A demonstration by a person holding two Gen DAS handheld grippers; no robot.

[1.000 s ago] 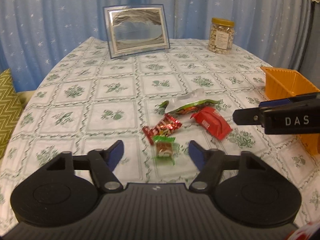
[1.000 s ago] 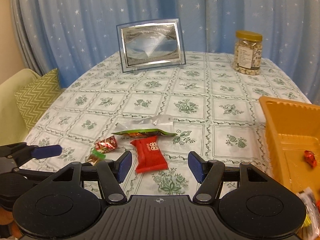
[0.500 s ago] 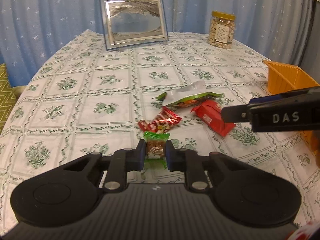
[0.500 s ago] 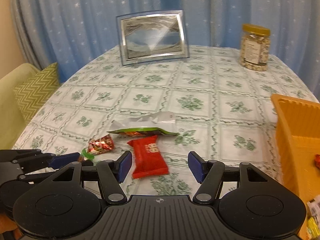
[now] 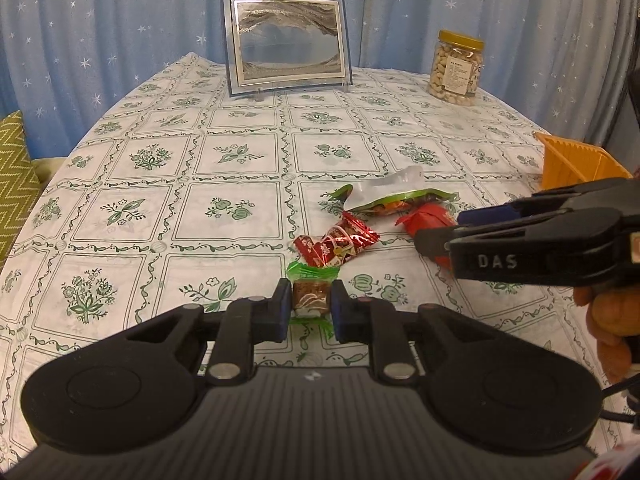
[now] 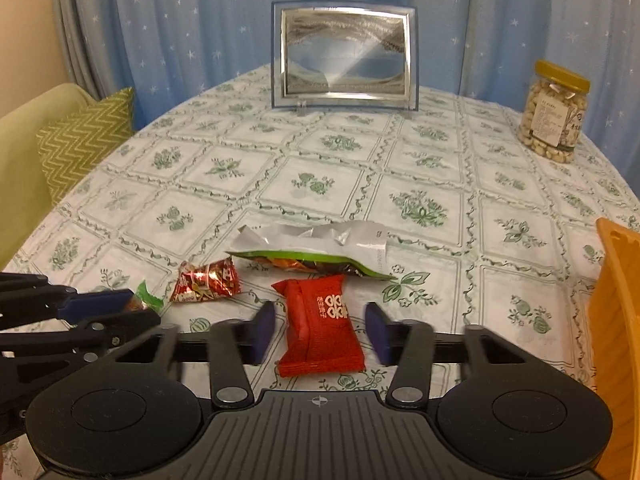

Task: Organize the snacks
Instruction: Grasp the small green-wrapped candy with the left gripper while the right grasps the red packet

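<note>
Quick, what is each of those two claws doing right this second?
Left gripper: closed on the green-wrapped candy.
Right gripper: open, holding nothing, fingers either side of the red snack packet.

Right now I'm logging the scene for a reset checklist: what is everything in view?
Small green-wrapped candy: one, between left fingers.
Shiny red foil candy: one, mid-table.
Flat red snack packet: one, between right fingers.
Green-and-silver snack bag: one, behind packet.
Orange plastic basket: one, right edge.
Yellow-lidded nut jar: one, far right.
Framed sand picture: one, far end.
Floral tablecloth: one, white-green.
Zigzag green cushion: one, left.
Left gripper: shut on candy.
Right gripper: open.
</note>
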